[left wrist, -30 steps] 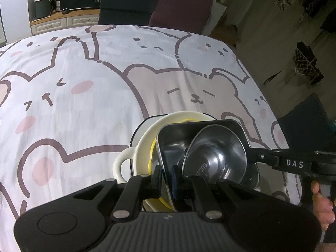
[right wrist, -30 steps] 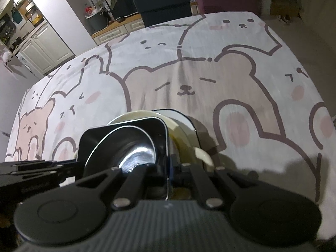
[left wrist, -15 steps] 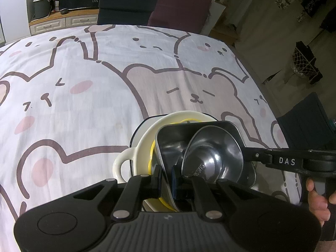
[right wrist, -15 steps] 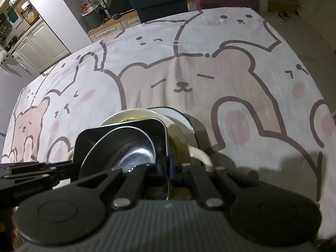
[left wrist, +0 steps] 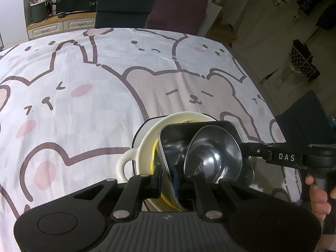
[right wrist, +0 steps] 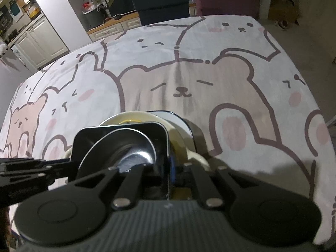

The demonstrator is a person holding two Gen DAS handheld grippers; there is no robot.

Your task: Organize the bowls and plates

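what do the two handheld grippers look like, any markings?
Both are matte black plastic. The left gripper has a wide ribbed grey-black base, two round bosses at its sides, and two linkage arms pinned with silver rivets. The right gripper is built the same. Seen from the left wrist view, its side bar carries white "DAS" lettering. No cables or sleeves are visible.

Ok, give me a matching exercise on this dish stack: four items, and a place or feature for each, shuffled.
1 round steel bowl
2 square steel tray
3 cream bowl
4 dark-rimmed plate

a bottom of the stack
b inside the tray
c has a loop handle
d sits in the cream bowl

Pairs: 1-b, 2-d, 3-c, 4-a
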